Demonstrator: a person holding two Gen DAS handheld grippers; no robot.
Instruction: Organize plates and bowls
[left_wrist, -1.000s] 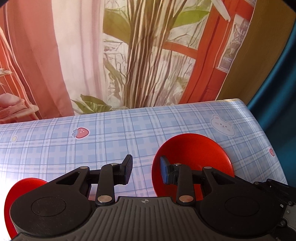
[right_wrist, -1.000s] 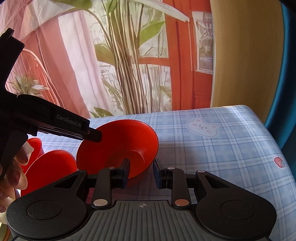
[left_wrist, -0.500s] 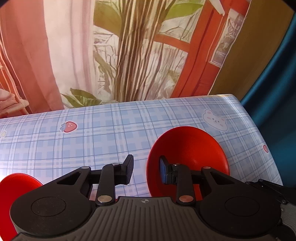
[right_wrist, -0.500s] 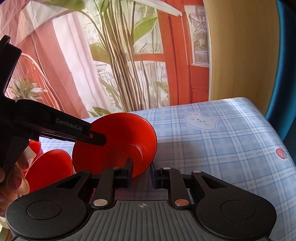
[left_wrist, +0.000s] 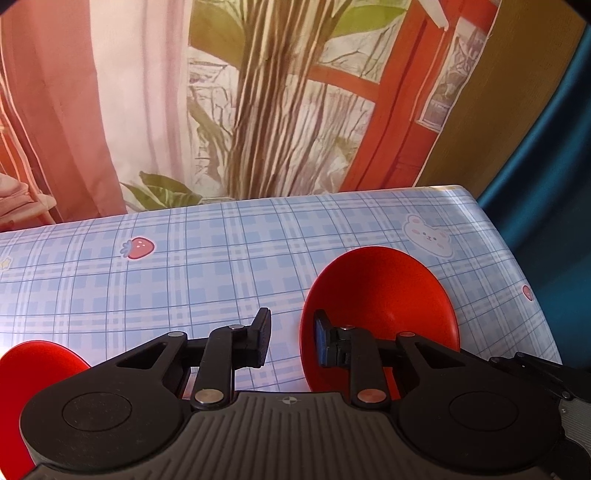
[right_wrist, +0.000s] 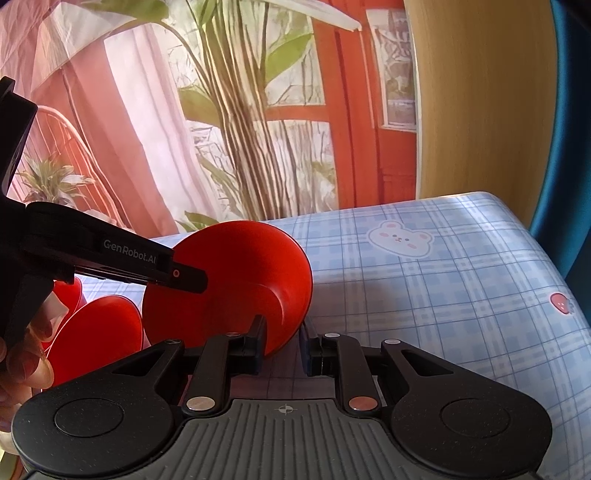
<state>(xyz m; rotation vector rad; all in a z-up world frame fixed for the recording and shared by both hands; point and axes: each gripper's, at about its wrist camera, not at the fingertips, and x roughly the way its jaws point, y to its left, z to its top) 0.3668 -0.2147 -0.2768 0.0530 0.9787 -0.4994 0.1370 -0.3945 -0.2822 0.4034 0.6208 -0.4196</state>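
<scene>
A red bowl is tilted steeply, its near rim between the fingers of my right gripper, which is shut on it. The same bowl shows in the left wrist view, tipped up at the right. My left gripper is open, its right finger inside the bowl's left rim, the left finger outside. The left gripper's body crosses the right wrist view at the left. Another red dish lies left of the bowl, also visible in the left wrist view.
The table has a blue plaid cloth with strawberry and bear prints. Its right edge drops off by a blue curtain. A printed backdrop stands behind the far edge. A further red dish edge shows at the far left.
The red bowl has tipped up from nearly flat to steeply tilted in my right gripper. My left gripper has shifted slightly and stays open at the bowl's left rim.
</scene>
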